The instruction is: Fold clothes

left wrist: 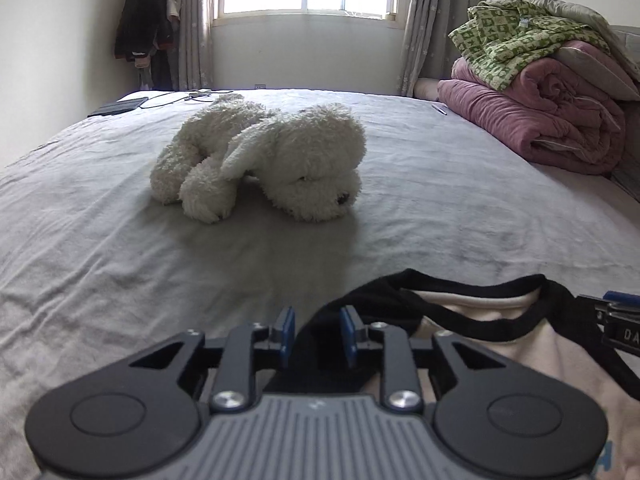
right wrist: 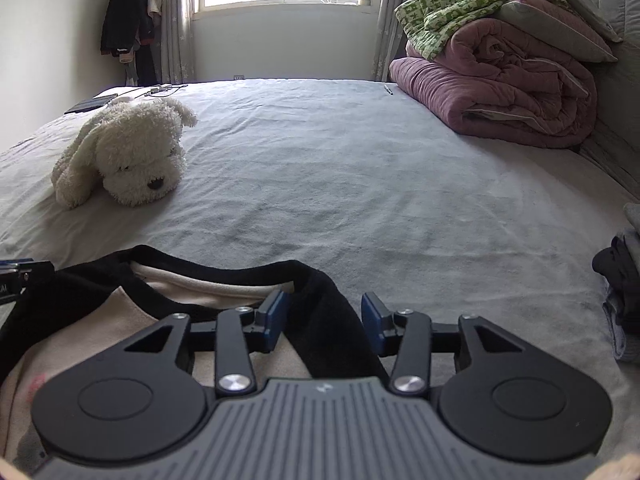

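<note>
Black-trimmed cream shirt [left wrist: 520,344] lies on near edge of bed [left wrist: 120,248], neckline facing window. Left tool [left wrist: 316,334] straddles its black shoulder strip, jaws apart, not pinching. Right tool [right wrist: 324,322] likewise gapes over opposite shoulder [right wrist: 332,320]. Judgement: paired placement suits symmetric lift or fold. Beyond: plush dog [left wrist: 264,156] mid-bed; maroon quilt [right wrist: 500,84] rolled by headboard, out of working space.
</note>
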The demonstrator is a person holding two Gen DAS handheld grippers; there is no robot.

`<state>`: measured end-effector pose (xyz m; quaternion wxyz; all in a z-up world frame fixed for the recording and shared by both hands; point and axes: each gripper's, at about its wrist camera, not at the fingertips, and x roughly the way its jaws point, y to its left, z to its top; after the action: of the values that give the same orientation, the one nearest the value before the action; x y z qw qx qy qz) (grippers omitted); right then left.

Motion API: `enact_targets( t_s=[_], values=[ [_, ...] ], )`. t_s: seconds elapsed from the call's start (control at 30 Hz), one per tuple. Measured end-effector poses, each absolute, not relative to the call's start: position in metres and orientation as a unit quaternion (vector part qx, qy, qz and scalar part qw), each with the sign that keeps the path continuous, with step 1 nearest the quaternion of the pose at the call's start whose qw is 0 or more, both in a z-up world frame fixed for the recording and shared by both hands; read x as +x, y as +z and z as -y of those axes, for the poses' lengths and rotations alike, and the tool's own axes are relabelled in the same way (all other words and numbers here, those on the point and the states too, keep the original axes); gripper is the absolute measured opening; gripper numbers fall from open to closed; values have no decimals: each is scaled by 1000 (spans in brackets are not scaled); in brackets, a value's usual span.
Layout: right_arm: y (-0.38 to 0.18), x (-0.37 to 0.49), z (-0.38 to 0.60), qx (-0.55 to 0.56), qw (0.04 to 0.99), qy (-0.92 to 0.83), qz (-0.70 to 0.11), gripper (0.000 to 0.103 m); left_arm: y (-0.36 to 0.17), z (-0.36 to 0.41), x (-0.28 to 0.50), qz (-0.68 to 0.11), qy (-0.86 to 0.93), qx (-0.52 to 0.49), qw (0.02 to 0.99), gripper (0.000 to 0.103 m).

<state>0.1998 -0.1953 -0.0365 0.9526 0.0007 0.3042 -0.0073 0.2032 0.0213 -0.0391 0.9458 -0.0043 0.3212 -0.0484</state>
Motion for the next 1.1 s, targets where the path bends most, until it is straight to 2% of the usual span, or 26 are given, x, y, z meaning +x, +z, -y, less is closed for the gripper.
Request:
enact_targets(
  t_s=[0.1, 0.17, 0.27, 0.47, 0.67, 0.77, 1.1],
  values=[
    [-26, 175, 200, 27, 951, 1, -307, 56, -34, -11, 178, -330, -78, -14, 941, 42],
    [-21, 157, 204, 53, 949, 10, -312, 57, -39, -1, 157, -334, -99, -13, 937, 65],
    [-16, 128, 204, 70, 945, 18, -318, 60, -53, 14, 131, -345, -131, -4, 929, 86],
    [-11, 69, 199, 82, 938, 25, -337, 64, -80, 32, 108, -337, -144, 38, 929, 102],
    [-6, 27, 204, 88, 935, 9, -343, 67, -81, 33, 108, -335, -139, 47, 931, 103],
    [-8, 3, 216, 111, 934, 10, -340, 75, -82, 37, 107, -335, -135, 56, 931, 103],
    [-23, -8, 243, 159, 911, 5, -380, 75, -83, 36, 106, -335, -135, 56, 931, 103]
  ],
)
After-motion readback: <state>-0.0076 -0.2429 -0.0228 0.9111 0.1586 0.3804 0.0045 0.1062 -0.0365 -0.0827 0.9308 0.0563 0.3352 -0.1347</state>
